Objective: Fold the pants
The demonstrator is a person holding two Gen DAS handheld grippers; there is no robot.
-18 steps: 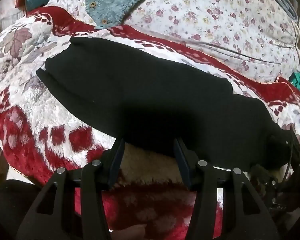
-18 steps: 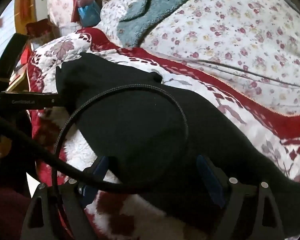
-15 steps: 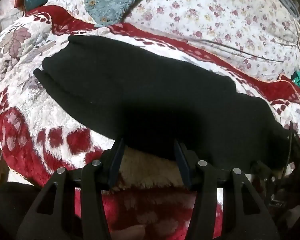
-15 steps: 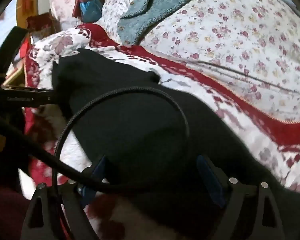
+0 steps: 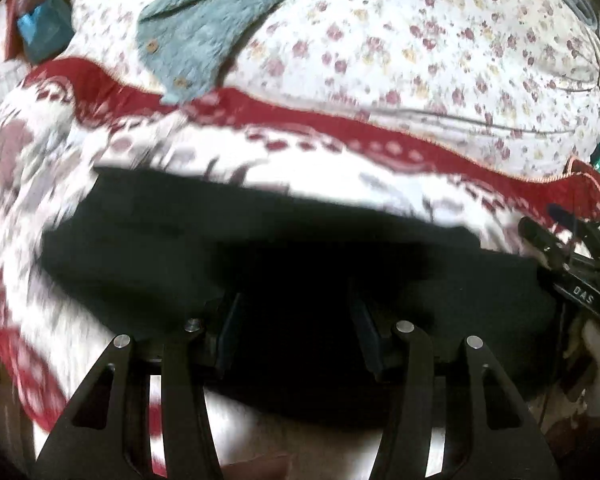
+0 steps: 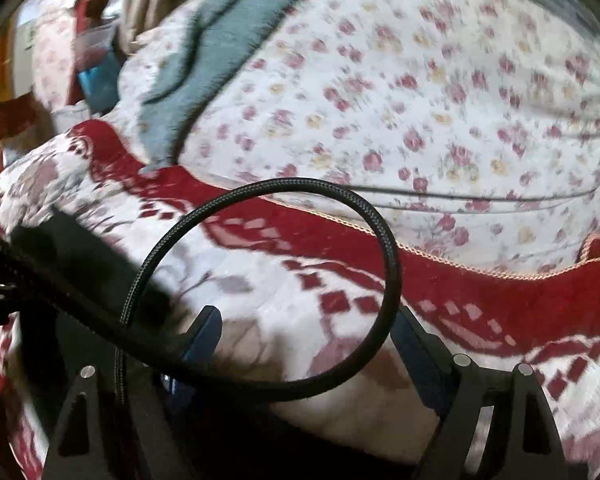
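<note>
The black pants [image 5: 260,248] lie lengthwise across the red and white blanket [image 5: 340,160]. In the left wrist view my left gripper [image 5: 296,324] is over their near edge. Its jaws stand apart with dark cloth between and under them, not visibly pinched. Part of my right gripper's frame [image 5: 580,296] shows at the pants' right end. In the right wrist view my right gripper [image 6: 308,336] is wide open over bare blanket [image 6: 300,280]. There the pants [image 6: 84,264] show only at the left. A black braided cable [image 6: 388,264] loops in front of the fingers. Both views are blurred.
A floral quilt [image 5: 420,40] rises behind the blanket, with a teal fleece garment [image 5: 204,20] lying on it. A blue packet [image 5: 40,28] sits at the far left. The blanket falls away at the left and near edges.
The pants have slid lower in the left view, and their near edge now lies between the left fingers. The right gripper's view has swung off the pants onto the blanket.
</note>
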